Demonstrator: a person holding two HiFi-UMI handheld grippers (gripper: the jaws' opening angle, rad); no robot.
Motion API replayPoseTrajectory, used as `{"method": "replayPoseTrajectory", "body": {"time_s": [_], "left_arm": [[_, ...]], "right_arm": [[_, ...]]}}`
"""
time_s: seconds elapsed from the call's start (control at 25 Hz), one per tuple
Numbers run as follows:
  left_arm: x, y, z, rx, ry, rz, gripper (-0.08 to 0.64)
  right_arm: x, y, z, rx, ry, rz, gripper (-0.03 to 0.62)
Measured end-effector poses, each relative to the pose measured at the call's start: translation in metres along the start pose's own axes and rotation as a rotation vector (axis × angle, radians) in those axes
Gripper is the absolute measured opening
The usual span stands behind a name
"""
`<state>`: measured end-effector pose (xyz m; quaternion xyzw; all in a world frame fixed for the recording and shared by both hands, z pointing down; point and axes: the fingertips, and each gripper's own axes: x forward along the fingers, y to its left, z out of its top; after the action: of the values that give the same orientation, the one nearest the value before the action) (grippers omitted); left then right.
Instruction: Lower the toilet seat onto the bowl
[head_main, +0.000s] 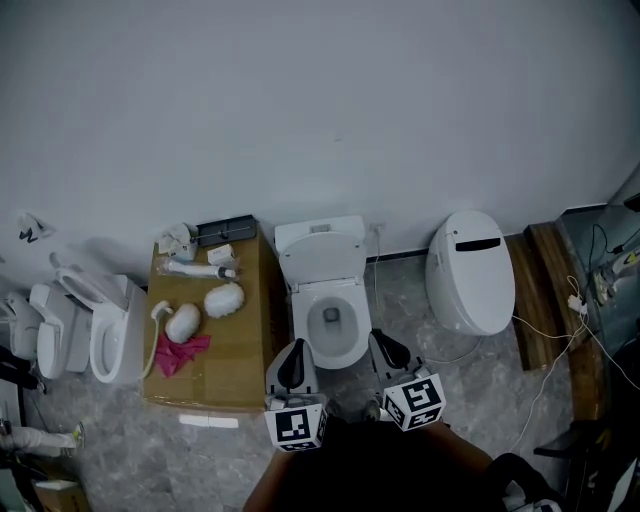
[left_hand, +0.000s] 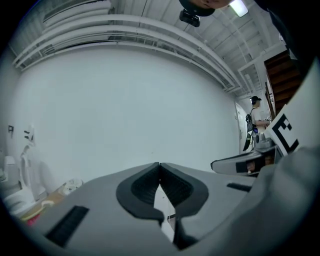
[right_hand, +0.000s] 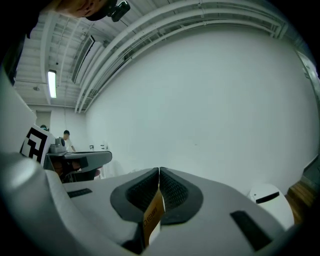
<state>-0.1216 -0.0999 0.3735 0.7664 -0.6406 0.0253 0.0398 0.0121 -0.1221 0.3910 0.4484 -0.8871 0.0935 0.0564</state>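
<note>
In the head view a white toilet (head_main: 322, 285) stands against the wall, straight ahead of both grippers. Its tank (head_main: 320, 243) is at the back and the bowl (head_main: 334, 322) is open to view, ringed by a white oval rim. I cannot tell whether that rim is the seat. My left gripper (head_main: 292, 352) is held near the bowl's front left, my right gripper (head_main: 386, 342) near its front right. Neither touches the toilet. The left gripper (left_hand: 159, 164) is shut and empty. The right gripper (right_hand: 159, 169) is shut too, with a tan printed strip (right_hand: 153, 212) in the slit behind its pads.
A cardboard box (head_main: 225, 360) left of the toilet carries white fittings and a pink cloth (head_main: 180, 353). More toilets (head_main: 105, 330) stand further left, and a closed white toilet (head_main: 470, 272) to the right. Wooden planks (head_main: 545, 290) and cables (head_main: 575, 330) lie at the far right.
</note>
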Motion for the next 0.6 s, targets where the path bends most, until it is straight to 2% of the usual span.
{"method": "replayPoseTrajectory", "body": {"time_s": [0.36,0.6], "left_arm": [[0.0003,0.0009,0.0023,0.010,0.003,0.010,0.009],[0.0031,-0.0023,0.0105,0.028,-0.025,-0.003,0.009]], "right_arm": [[0.0029,0.0017,0.0076,-0.016,-0.023,0.013,0.028],[0.0044,0.0019,0.0062,-0.030,-0.015,0.019,0.028]]}}
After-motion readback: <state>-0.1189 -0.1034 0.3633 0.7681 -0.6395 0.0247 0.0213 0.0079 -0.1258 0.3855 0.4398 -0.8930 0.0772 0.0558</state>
